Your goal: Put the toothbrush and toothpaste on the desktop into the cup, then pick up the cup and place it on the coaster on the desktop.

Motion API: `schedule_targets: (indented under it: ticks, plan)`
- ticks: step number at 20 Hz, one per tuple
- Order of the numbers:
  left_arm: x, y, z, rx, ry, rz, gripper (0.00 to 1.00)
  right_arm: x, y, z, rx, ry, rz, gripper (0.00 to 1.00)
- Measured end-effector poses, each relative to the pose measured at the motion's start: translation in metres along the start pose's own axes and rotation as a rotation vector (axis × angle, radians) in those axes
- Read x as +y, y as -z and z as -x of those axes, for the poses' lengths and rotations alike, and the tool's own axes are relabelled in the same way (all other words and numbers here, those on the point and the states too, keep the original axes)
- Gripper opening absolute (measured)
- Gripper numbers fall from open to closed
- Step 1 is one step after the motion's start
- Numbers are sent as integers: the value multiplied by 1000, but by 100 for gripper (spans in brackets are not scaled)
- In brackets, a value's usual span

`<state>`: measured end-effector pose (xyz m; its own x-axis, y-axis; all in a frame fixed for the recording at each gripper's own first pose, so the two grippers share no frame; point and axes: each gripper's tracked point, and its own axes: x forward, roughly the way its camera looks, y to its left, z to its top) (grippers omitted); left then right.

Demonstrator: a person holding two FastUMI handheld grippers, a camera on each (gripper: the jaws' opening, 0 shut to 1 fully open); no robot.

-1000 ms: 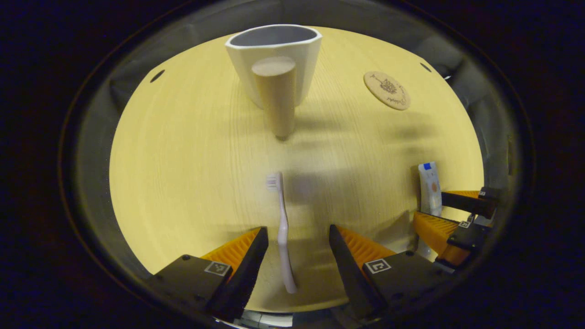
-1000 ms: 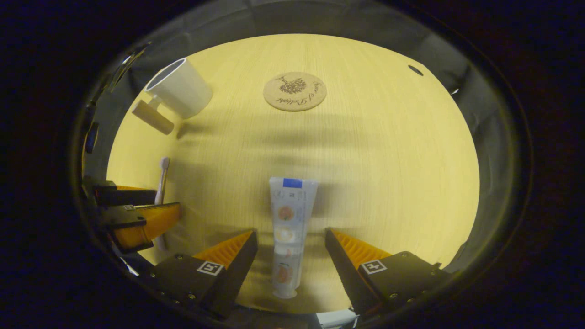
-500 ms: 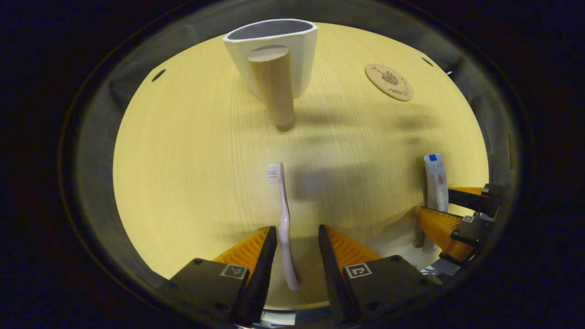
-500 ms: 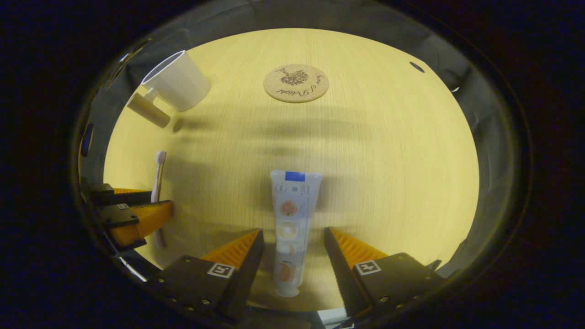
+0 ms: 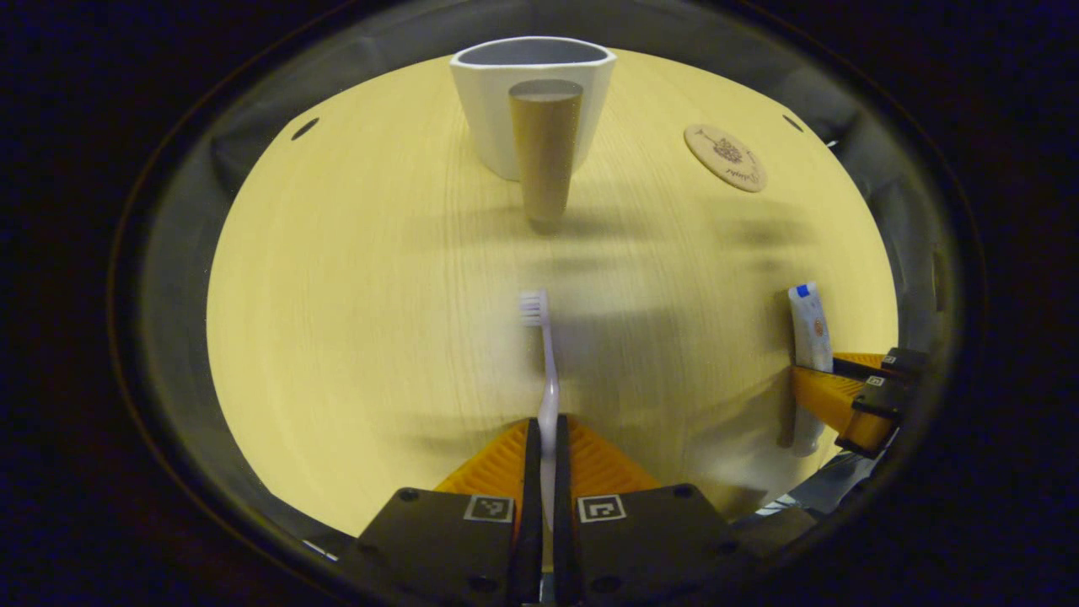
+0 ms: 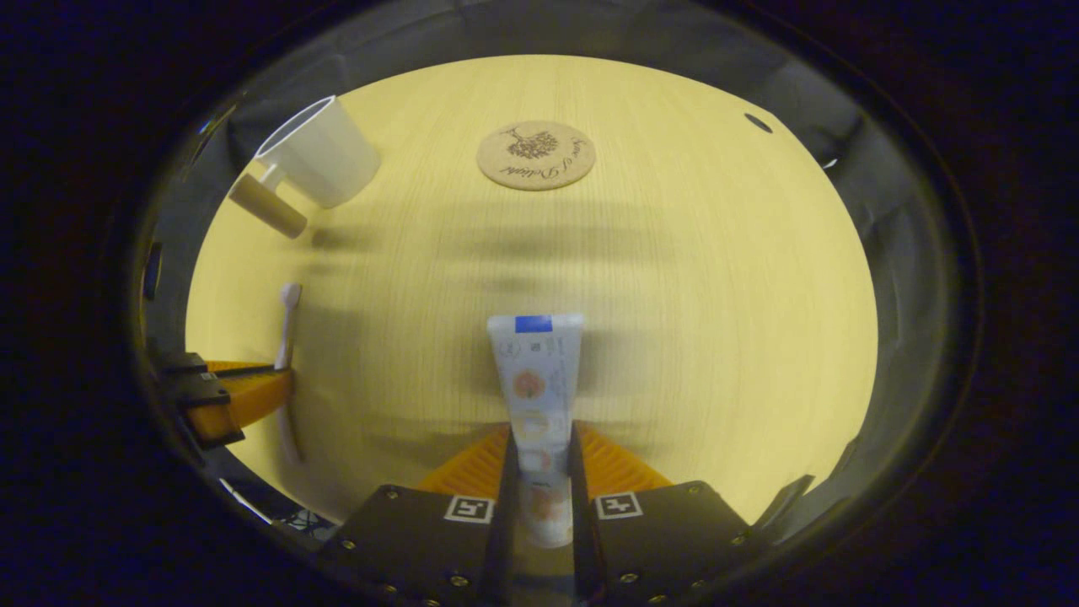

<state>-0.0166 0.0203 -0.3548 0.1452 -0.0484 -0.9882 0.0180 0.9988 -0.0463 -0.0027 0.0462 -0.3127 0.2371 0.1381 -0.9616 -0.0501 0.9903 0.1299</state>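
Both tongs closed since a second ago: left tongs now clamp the toothbrush handle, right tongs clamp the toothpaste tube, both low over the counter. Cup stands at far side, coaster well apart from it.
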Motion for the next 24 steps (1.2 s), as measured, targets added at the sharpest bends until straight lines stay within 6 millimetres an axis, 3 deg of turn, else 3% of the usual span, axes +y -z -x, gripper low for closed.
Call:
schedule_targets:
  ticks: [2, 3, 9, 13, 19, 24]
  plan:
    - [0, 0, 1, -11, 4, -24, 10, -1, -3, 1, -21, -11, -16, 29]
    - [0, 0, 0, -24, 1, -28, 9, 1, -2, -1, -23, -21, -25, 23]
    - [-2, -4, 5, -92, 15, -24, 8, 0, -8, 4, -99, -38, -43, 23]
    - [-2, -11, 18, -177, 25, -17, 8, 11, -19, 15, -208, -88, -41, 23]
    - [14, -20, 48, -306, 28, 42, 8, 26, -42, 40, -387, -132, -42, 23]
    - [42, -44, 92, -457, 37, 106, 8, 29, -74, 68, -533, -129, -62, 23]
